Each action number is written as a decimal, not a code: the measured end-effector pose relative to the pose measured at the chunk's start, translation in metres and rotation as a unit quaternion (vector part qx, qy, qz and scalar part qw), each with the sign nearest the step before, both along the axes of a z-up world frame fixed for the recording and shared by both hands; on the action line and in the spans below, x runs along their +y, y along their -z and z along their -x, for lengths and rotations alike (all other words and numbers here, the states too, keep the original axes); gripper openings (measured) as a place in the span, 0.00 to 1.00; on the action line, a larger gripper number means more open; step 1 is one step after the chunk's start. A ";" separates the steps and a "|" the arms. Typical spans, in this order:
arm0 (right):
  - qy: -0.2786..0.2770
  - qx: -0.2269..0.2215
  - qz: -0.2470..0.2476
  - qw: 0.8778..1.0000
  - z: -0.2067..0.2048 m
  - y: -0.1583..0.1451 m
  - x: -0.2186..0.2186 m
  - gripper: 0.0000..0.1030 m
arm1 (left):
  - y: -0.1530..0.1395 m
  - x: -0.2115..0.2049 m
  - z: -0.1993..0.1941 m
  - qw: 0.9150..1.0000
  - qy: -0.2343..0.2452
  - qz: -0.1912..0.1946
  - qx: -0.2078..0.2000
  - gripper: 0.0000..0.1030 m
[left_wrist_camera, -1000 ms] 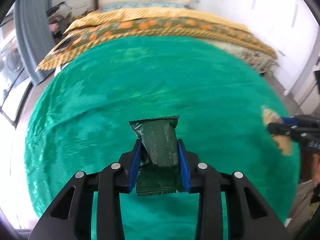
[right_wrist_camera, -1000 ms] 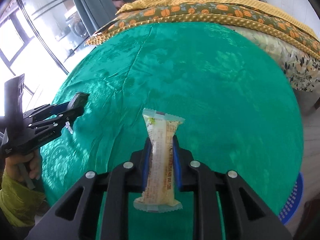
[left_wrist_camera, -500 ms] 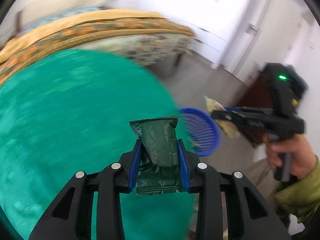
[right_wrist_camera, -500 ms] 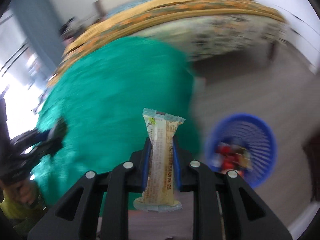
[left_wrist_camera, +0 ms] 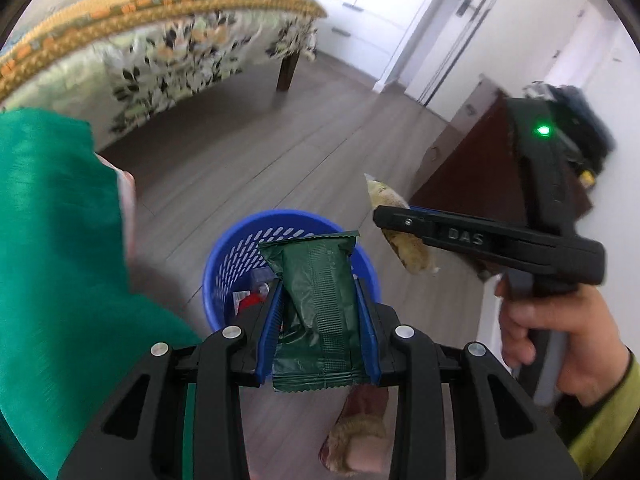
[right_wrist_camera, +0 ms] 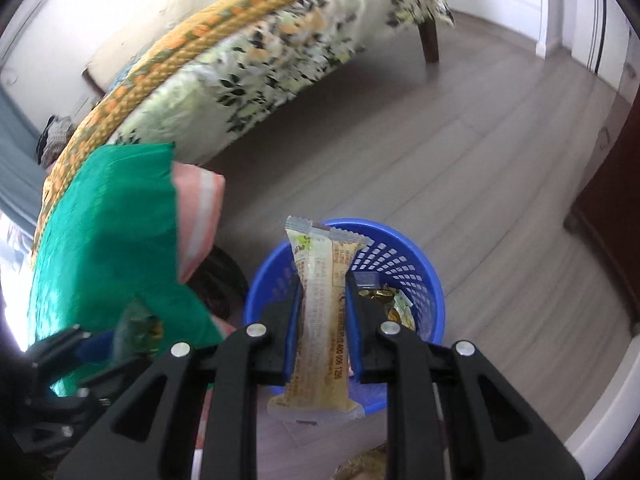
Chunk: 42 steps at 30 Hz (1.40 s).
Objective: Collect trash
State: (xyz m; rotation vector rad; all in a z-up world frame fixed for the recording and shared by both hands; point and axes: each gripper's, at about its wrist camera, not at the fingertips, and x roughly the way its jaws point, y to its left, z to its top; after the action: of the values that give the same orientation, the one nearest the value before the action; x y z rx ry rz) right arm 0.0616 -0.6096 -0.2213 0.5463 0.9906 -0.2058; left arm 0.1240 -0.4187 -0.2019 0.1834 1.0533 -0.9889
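Note:
My left gripper (left_wrist_camera: 318,292) is shut on a dark green snack wrapper (left_wrist_camera: 316,280) and holds it above a blue perforated trash basket (left_wrist_camera: 224,268) on the floor. My right gripper (right_wrist_camera: 322,292) is shut on a cream and yellow snack wrapper (right_wrist_camera: 320,300) over the same basket (right_wrist_camera: 416,272), which holds several wrappers. The right gripper also shows in the left wrist view (left_wrist_camera: 384,216), just right of the basket. The left gripper shows at the lower left of the right wrist view (right_wrist_camera: 132,332).
The green-clothed table (left_wrist_camera: 48,240) stands to the left of the basket. A bed with a yellow floral cover (right_wrist_camera: 248,56) is behind. A dark wooden cabinet (left_wrist_camera: 480,168) is at the right. The floor is grey wood. A slippered foot (left_wrist_camera: 356,436) is below.
Both grippers have swung right off the green table, each still holding its wrapper, and now hang over the blue basket.

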 end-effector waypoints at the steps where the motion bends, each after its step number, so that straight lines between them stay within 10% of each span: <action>1: 0.003 0.003 -0.007 1.000 0.002 0.008 -0.009 0.24 | 0.010 -0.009 -0.004 1.000 0.001 0.000 0.001 0.35; 3: 0.022 0.013 -0.036 0.999 0.001 0.027 -0.023 0.63 | 0.023 -0.024 -0.007 1.000 0.003 0.000 -0.003 0.49; 8: 0.075 -0.007 -0.072 0.995 0.014 0.020 -0.045 0.78 | 0.020 -0.023 -0.013 1.000 -0.021 0.018 -0.009 0.79; 13: 0.114 -0.049 -0.023 0.992 0.052 -0.032 -0.041 0.96 | -0.037 0.005 0.024 0.989 -0.063 0.016 -0.130 0.95; 24: 0.138 -0.115 0.154 0.972 0.155 -0.100 0.052 0.96 | -0.086 0.055 0.112 0.958 -0.085 -0.043 -0.270 0.95; 42: 0.086 -0.064 0.127 0.986 0.160 -0.079 0.086 0.95 | -0.075 0.064 0.106 0.977 -0.080 -0.073 -0.185 0.95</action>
State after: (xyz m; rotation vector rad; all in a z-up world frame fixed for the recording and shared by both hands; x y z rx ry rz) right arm -0.0980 -0.5237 -0.1419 0.4059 0.7783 -0.4397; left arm 0.0178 -0.3542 -0.1266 0.3814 0.7826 -0.6973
